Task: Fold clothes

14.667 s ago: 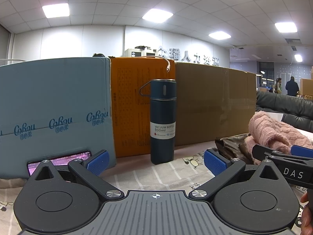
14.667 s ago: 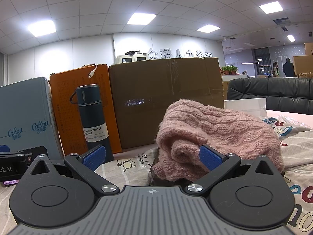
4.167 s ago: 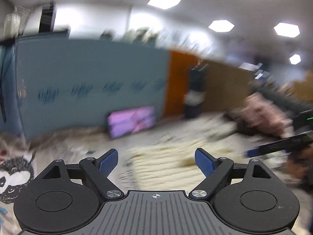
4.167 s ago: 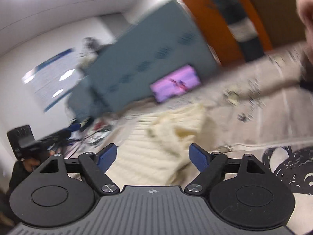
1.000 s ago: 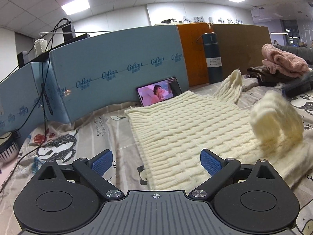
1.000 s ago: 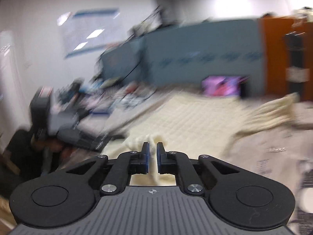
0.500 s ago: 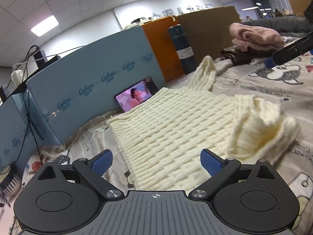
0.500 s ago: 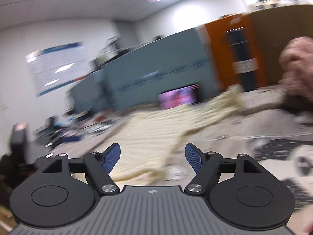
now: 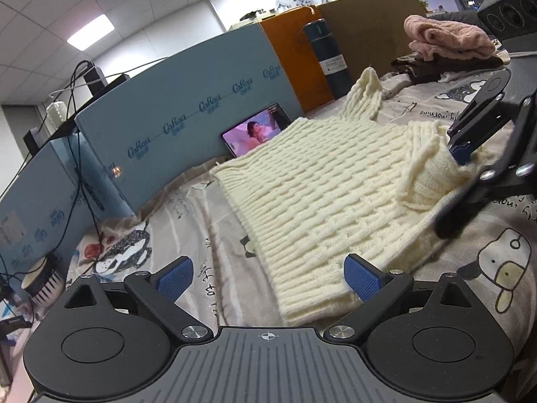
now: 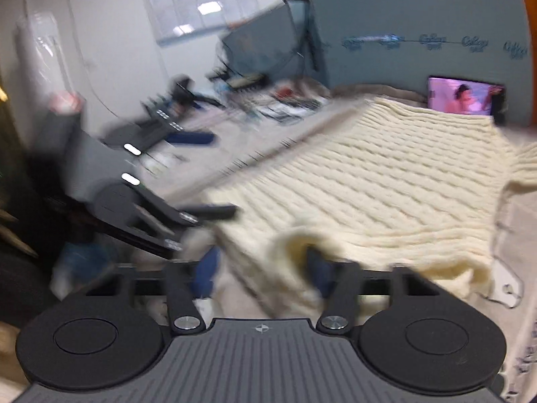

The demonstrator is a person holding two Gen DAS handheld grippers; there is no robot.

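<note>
On the tabletop's cartoon cloth (image 9: 496, 268) lay a cream knit sweater (image 9: 312, 181), spread flat with one sleeve bunched up at its right edge. The right tongs (image 9: 451, 188) were closing around that bunched sleeve (image 10: 295, 245), which sat between their fingers. The left tongs (image 9: 268, 277) stood wide open and empty by the sweater's near corner. Behind it leaned a phone (image 9: 256, 131), a blue board (image 9: 188, 100) and a dark bottle (image 9: 327, 57). A pink sweater (image 9: 446, 37) was folded farther off.

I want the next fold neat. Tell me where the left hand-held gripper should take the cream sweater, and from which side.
Grip the near hem corner of the sweater, coming in low from the near edge. It lies flat and free there, right ahead of the open left hand-held gripper; the right hand-held gripper is closing around the bunched part.
</note>
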